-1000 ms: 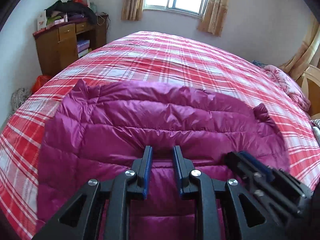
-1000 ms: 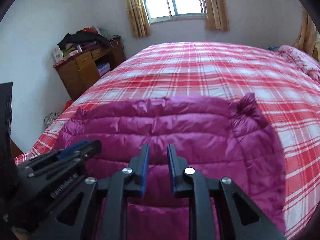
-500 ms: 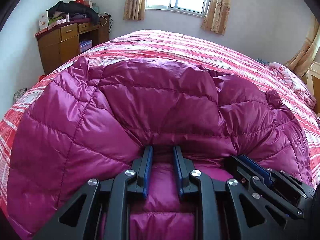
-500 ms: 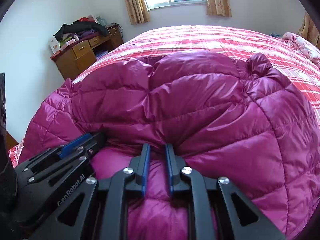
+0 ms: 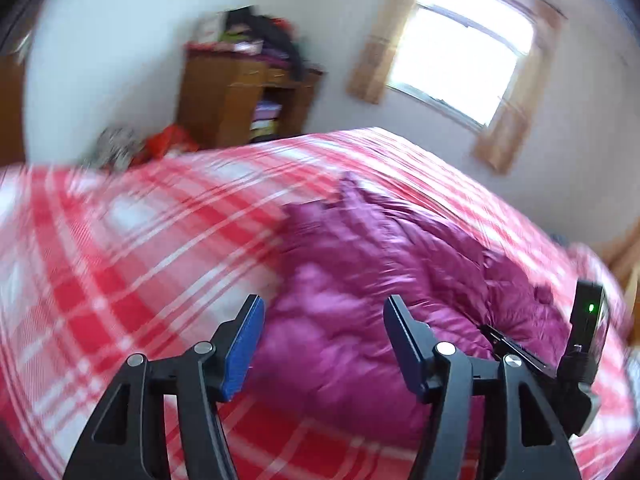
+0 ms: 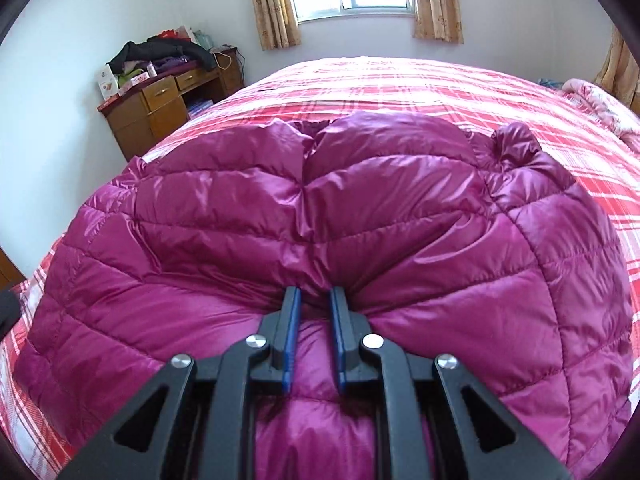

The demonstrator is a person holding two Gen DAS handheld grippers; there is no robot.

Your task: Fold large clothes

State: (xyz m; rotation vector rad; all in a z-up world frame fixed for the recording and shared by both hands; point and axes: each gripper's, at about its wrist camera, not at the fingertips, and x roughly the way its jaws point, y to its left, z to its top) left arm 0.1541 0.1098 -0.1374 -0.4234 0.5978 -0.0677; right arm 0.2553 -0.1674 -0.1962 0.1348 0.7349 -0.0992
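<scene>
Pinching a fold of the magenta down jacket (image 6: 360, 216), your right gripper (image 6: 314, 300) has its two blue-lined jaws drawn close together, with a gathered ridge of the shiny fabric caught between them. From that pinch the quilted shell fans outward in creases, and the stitched channels run across it in broad, puffy bands that catch the window light. You can see the jacket lying on the red-and-white plaid bedspread (image 6: 500, 92), bulging up in front of the right wrist camera and filling most of its view; a bunched, crinkled lump of the same fabric sits at its far right corner. A seam or opening runs down the middle of the far half, splitting it into two rounded lobes.

Your left gripper (image 5: 320, 312) stands wide open and holds nothing: its blue pads (image 5: 244, 344) are well apart, hovering above the bed with the left edge of the jacket (image 5: 384, 280) showing between and beyond them. That view is tilted and smeared with motion blur, so the quilting reads only as soft pink and purple patches there. In it the jacket lies as a long heap running away toward the window (image 5: 460, 52). At the right edge of the left view you can make out part of the other gripper's black body with a small green light (image 5: 590, 309).

A wooden desk (image 6: 160, 104) piled with clothes stands by the wall beyond the bed.
</scene>
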